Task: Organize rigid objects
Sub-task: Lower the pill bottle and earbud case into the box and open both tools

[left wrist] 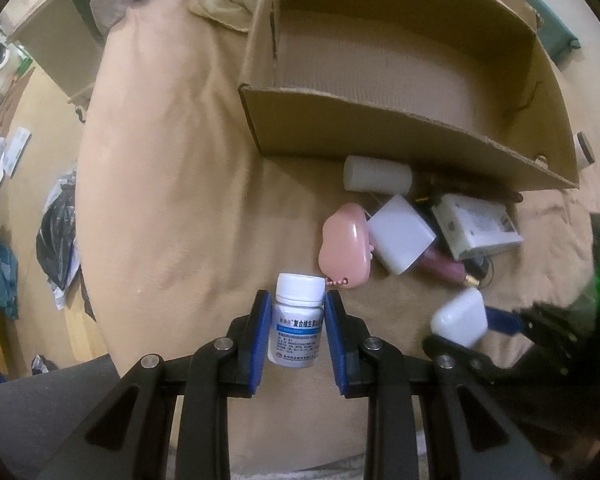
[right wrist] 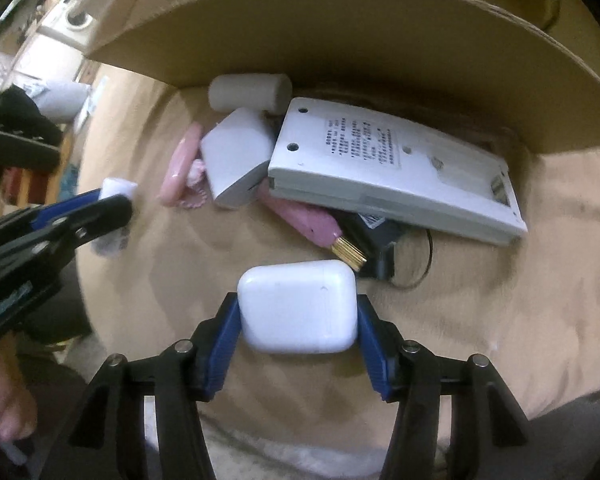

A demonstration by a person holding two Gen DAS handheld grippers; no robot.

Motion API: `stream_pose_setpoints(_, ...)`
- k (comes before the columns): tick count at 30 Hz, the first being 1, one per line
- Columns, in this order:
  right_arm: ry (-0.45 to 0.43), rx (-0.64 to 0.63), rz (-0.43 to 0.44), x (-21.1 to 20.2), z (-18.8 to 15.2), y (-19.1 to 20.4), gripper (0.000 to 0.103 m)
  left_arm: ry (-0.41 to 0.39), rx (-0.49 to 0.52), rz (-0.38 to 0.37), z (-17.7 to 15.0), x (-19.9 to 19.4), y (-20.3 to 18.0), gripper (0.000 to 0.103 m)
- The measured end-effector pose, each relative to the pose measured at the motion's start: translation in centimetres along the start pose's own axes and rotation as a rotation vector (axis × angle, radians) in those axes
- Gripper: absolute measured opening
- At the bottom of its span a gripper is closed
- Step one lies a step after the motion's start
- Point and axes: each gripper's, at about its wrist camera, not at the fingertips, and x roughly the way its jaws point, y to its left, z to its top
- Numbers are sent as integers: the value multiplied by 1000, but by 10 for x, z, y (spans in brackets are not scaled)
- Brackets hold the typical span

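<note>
My left gripper (left wrist: 297,308) is shut on a white pill bottle (left wrist: 298,320) with a blue label, held just above the beige blanket. My right gripper (right wrist: 298,312) is shut on a white earbuds case (right wrist: 298,306); the case also shows in the left wrist view (left wrist: 460,317). A cardboard box (left wrist: 380,128) stands open behind the pile; its front wall shows close in the right wrist view (right wrist: 340,32). The left gripper and the pill bottle (right wrist: 114,190) show blurred at the left of the right wrist view.
A pile lies in front of the box: a white cylinder (right wrist: 250,92), a white charger block (right wrist: 236,156), a pink case (left wrist: 344,250), a grey-white flat device (right wrist: 392,172), a pink tube with gold cap (right wrist: 312,226) and a dark item with cable (right wrist: 380,240). Clothes and clutter lie left on the floor.
</note>
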Motion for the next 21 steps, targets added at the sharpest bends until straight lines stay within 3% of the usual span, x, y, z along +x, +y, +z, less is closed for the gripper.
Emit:
stream_pose_setpoints(9,-71,53,146,-55,-13,-20,59,-109,-1,9,-2,-29,0,25)
stream_pose_setpoints(14,-179,108,268,-102,-16,-49,59,-163,-7,7,-1,-43,2,24)
stream_pose_setpoints(21,-270,118,255,-131,4,-71,59,-204,10,3,4,-62,-6,25)
